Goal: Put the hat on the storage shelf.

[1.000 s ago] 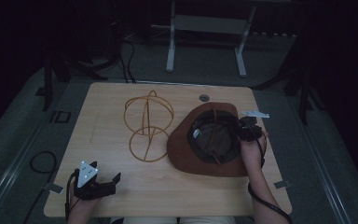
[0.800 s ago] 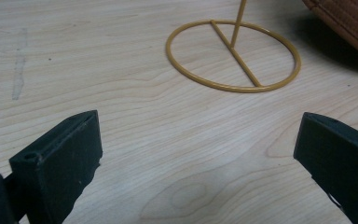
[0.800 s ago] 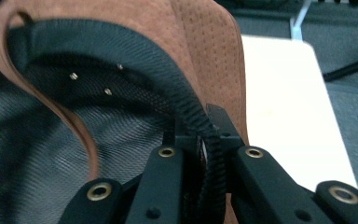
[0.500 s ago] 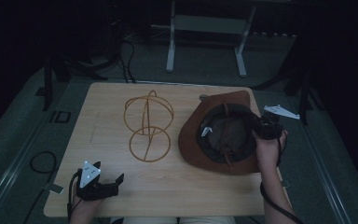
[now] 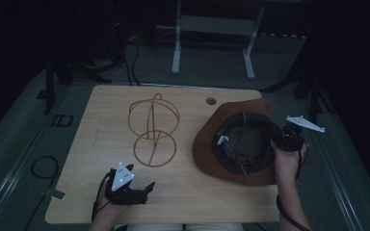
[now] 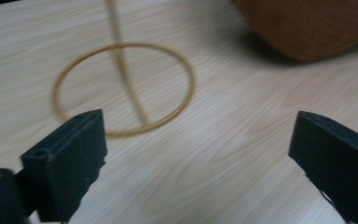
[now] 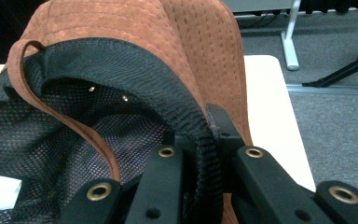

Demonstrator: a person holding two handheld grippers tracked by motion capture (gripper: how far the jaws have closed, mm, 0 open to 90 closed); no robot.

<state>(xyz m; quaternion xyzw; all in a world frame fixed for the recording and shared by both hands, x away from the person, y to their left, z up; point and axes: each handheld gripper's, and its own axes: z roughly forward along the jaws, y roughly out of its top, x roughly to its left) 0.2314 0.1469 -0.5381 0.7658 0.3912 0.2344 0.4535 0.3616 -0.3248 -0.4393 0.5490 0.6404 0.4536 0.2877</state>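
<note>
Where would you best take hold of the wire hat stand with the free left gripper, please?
Probably the upright hoop of the wire hat stand, approached from the near left: its thin wire stands clear of the table, whereas the base ring lies flat. The left gripper is open and faces it.

I see the brown hat (image 5: 241,144) now farther right and lifted at its right edge, pinched by my right gripper (image 5: 280,139). My left gripper (image 5: 147,190) now sits a little farther right, jaws apart.
</note>
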